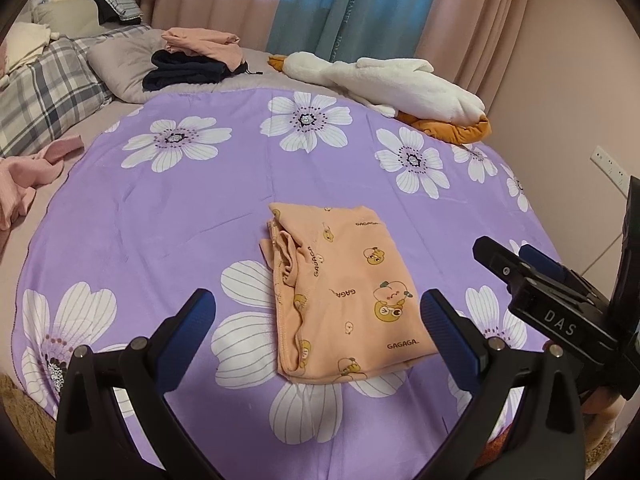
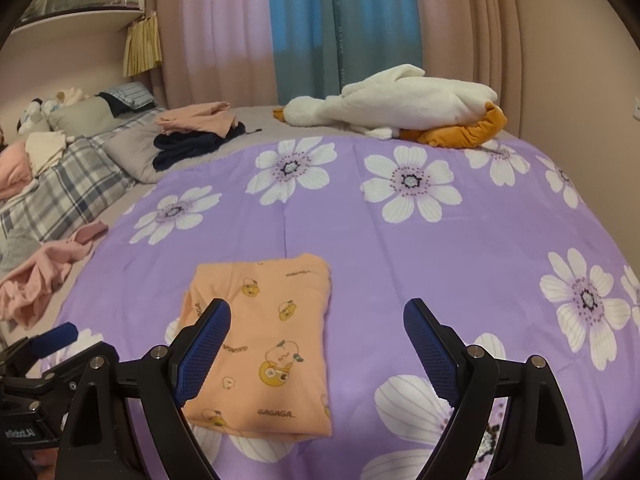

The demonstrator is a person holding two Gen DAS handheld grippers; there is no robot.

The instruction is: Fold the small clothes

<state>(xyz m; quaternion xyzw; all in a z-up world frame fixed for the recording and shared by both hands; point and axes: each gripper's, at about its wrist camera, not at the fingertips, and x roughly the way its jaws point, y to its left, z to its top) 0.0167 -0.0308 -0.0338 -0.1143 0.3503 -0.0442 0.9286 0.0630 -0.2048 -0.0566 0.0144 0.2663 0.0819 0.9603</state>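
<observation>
A small orange garment [image 1: 344, 292] printed with cartoon ducks and "GAGAGA" lies folded into a rectangle on the purple flowered blanket [image 1: 160, 208]. My left gripper [image 1: 318, 310] hovers over its near part, open, with its blue pads wide apart and nothing between them. My right gripper [image 1: 508, 252] shows at the right edge, clear of the cloth. In the right wrist view the folded garment [image 2: 264, 344] sits left of centre. The right gripper [image 2: 318, 312] stands open above its right edge, holding nothing. The left gripper [image 2: 60, 350] shows at the lower left.
A white and orange goose plush [image 1: 400, 80] lies at the blanket's far edge. A stack of dark and pink folded clothes [image 1: 192, 60] rests by a grey pillow [image 1: 116, 68]. A crumpled pink garment [image 1: 28, 176] lies at the left. Curtains [image 1: 320, 8] hang behind.
</observation>
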